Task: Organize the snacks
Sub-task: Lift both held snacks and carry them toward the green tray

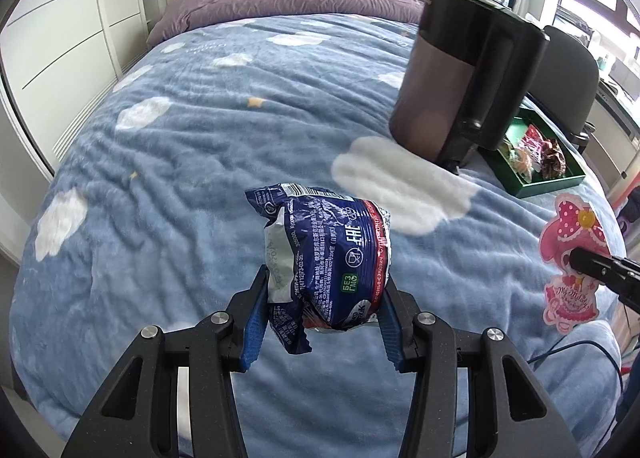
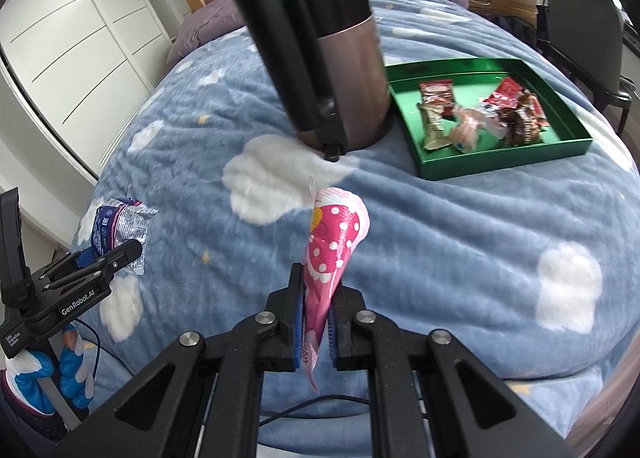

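Bed (image 2: 460,238), one, covered in a blue cloud-print blanket, is serving as the work surface and carrying everything else. Kettle (image 2: 340,57), one, dark with a brownish body, is standing upright on the blanket near the bed's middle and is taken here as the landmark. Green tray (image 2: 500,159), one, is lying just beside the kettle on its window side, apparently as the collecting place for the snacks. Left tongs (image 1: 324,294), one, are hovering over the blanket well in front of the kettle, partly open and clamping a crumpled blue snack bag (image 1: 328,258) between the blue pads; the bag is bulky, which is likely why the jaws are standing apart. Right tongs (image 2: 316,322), one, are also hanging in front of the kettle, nearer the tray than the left pair, and pinching a thin pink polka-dot packet (image 2: 336,242) by its lower end with the jaws all but closed, since the packet is flat; its upper part is sticking up freely. Both packets are being carried clear of the blanket, presumably on their way to the tray. Wrapped snacks (image 2: 480,113), about six though the cluster is overlapping and hard to count exactly, are already lying loose inside the tray, beyond and to the side of the kettle. Snacks in hand: two, one per tongs.
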The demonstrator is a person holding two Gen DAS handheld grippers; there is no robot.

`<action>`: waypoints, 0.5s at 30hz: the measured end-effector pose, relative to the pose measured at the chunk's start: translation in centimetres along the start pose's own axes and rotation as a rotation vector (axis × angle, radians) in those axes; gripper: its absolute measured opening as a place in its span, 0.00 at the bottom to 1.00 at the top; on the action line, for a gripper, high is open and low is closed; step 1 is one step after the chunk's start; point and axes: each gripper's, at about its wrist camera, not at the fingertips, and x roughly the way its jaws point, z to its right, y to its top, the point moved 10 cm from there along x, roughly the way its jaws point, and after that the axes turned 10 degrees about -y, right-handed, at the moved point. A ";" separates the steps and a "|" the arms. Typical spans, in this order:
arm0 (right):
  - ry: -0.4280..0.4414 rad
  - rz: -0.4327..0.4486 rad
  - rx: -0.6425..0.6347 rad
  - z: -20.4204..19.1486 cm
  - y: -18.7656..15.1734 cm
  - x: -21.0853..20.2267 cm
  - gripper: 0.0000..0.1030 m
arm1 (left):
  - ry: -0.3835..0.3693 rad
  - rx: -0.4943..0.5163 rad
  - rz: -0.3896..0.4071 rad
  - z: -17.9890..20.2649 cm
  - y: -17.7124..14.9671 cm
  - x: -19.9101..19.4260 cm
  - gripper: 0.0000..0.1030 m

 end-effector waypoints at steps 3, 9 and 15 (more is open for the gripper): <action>-0.009 0.022 0.027 1.4 -0.1 -1.0 0.00 | -0.004 0.026 0.008 1.3 -0.1 -0.6 0.42; -0.021 0.055 0.073 3.8 -0.4 -2.5 0.00 | -0.013 0.079 0.023 4.0 -0.2 -1.7 0.42; -0.028 0.083 0.110 5.9 -0.7 -3.7 0.00 | -0.025 0.138 0.024 7.4 -0.6 -2.2 0.42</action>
